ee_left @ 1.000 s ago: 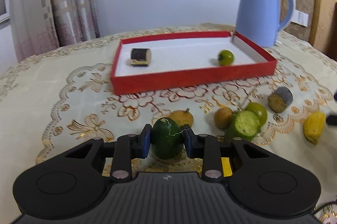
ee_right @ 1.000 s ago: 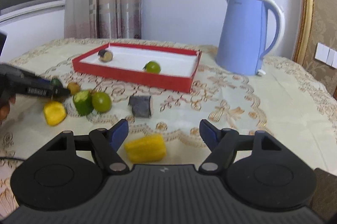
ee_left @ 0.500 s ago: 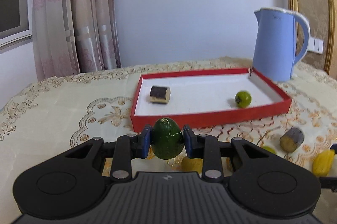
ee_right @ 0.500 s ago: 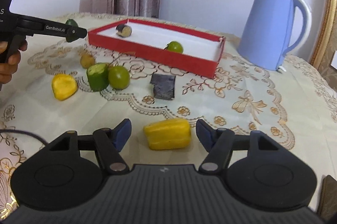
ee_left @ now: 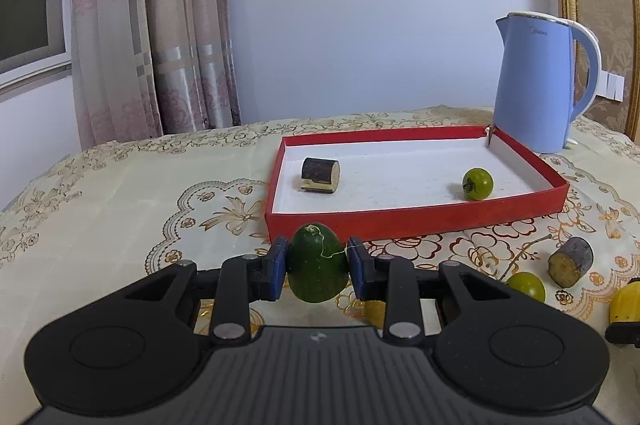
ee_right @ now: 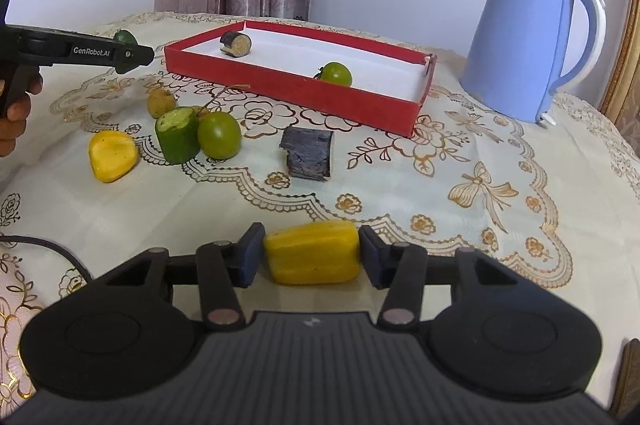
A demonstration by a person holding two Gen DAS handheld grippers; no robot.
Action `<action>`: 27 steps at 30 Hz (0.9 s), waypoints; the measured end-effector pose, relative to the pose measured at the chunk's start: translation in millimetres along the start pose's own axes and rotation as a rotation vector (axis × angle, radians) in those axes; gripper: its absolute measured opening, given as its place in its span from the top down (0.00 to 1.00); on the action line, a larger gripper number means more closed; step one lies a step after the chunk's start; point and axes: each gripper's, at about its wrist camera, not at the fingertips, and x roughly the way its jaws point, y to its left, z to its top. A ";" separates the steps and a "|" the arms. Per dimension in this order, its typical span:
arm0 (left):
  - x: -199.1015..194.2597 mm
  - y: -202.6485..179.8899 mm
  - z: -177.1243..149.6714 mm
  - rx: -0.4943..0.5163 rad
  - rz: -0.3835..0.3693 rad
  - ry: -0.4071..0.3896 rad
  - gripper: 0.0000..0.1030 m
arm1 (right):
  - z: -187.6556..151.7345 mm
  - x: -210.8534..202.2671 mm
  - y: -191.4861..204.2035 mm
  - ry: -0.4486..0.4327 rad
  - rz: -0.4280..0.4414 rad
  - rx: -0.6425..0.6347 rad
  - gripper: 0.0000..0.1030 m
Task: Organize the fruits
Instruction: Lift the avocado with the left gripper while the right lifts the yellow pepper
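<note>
Glossy plastic kettle [ee_left: 534, 85], matt red cardboard tray [ee_left: 416, 221], embroidered cloth tablecloth [ee_right: 440, 193].

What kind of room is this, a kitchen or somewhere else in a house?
Probably a home dining or living room, not clearly a kitchen: a table under an embroidered tablecloth, patterned curtains beside a window, and a blue electric kettle near a wall socket.

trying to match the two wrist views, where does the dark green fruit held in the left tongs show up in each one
Left wrist view: the dark green fruit is low centre, clamped between the pads of the left tongs, in front of the red tray.
Right wrist view: it is far upper left, only its top peeking over the left tongs' black arm, left of the tray.
Shared landmark: the blue kettle beyond the tray.
</note>
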 end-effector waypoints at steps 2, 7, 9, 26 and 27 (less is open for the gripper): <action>1.3 2.1 0.0 -0.011 -0.001 0.007 0.70 | 0.0 -0.4 -0.3 -0.002 0.000 0.005 0.54; 5.2 6.4 -1.0 -0.030 0.002 0.028 0.70 | -1.3 -1.4 -2.2 -0.013 0.006 0.019 0.54; 6.5 7.4 -1.2 -0.037 -0.001 0.036 0.70 | -1.4 -2.0 -2.4 -0.016 0.006 0.021 0.54; 10.4 8.8 -3.2 -0.042 0.029 0.059 0.70 | 11.7 -21.6 -6.5 -0.091 -0.023 0.053 0.54; 10.5 8.5 -3.3 -0.042 0.029 0.060 0.70 | 14.0 -22.9 -6.5 -0.099 -0.024 0.056 0.54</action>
